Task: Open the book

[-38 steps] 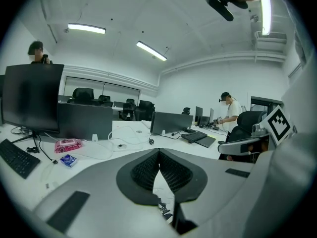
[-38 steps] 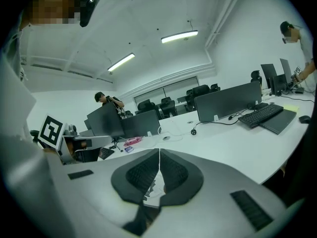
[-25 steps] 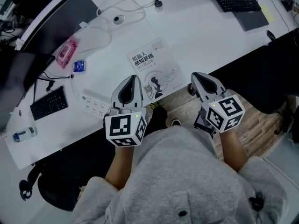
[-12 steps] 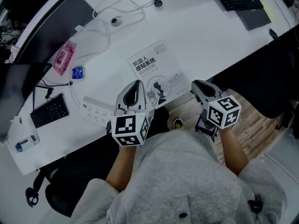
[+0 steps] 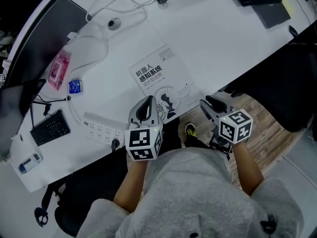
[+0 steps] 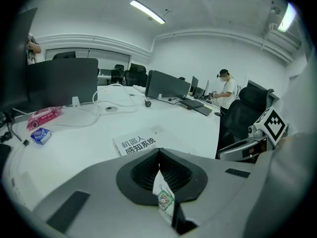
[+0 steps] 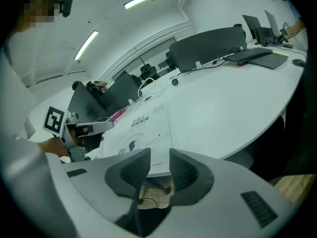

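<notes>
I have lowered both claws toward the closed book (image 5: 159, 81) at the worktop (image 5: 213, 43) edge. The right claw (image 5: 207, 104) has just been opening and is empty, ready for the cover, while the left claw (image 5: 147, 103) is clenched.

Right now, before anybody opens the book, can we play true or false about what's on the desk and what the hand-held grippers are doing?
1. The book is closed. True.
2. The book lies on the floor. False: it lies flat on the white desk, close to the near edge.
3. A pink packet lies on the desk. True.
4. The right hand-held gripper is squeezed shut. False: its jaws stand apart, they have just been opening, and they pinch nothing. The book's near edge only shows through the gap.
</notes>
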`<state>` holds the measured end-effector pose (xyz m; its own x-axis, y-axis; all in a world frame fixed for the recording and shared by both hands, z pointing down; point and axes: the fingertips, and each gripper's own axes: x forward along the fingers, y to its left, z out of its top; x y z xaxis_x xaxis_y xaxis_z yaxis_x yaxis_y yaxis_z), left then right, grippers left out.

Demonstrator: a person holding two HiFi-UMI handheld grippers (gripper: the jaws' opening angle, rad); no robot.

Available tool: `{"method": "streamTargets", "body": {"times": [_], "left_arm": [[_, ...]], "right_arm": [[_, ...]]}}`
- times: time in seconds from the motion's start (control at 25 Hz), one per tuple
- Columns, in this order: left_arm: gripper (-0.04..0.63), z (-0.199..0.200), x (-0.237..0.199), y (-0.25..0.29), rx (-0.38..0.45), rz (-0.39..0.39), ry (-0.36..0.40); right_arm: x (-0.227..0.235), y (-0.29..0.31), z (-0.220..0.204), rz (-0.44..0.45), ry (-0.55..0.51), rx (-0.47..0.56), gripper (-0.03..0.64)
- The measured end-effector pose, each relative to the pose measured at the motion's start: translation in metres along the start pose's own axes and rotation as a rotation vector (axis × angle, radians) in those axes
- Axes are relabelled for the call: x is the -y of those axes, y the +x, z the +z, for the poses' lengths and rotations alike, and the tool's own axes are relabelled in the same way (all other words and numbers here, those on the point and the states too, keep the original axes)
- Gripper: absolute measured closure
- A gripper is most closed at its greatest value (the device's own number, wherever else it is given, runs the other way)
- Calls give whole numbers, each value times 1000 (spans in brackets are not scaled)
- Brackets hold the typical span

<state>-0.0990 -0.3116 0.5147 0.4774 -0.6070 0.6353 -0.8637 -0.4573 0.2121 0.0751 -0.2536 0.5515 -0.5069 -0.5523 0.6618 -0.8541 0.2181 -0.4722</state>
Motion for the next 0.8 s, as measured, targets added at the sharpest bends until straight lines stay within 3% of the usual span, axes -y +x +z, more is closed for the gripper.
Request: {"method": "streamTargets", "body": {"times": [0.56,0.8], "left_arm": [[584,-54,1,42,-154,-45,15],[584,-62,3,47,-185,-75,6]], "right_arm": [[19,21,-27,16,131,-24,483],[13,17,-23,31,122,-1,485]]}}
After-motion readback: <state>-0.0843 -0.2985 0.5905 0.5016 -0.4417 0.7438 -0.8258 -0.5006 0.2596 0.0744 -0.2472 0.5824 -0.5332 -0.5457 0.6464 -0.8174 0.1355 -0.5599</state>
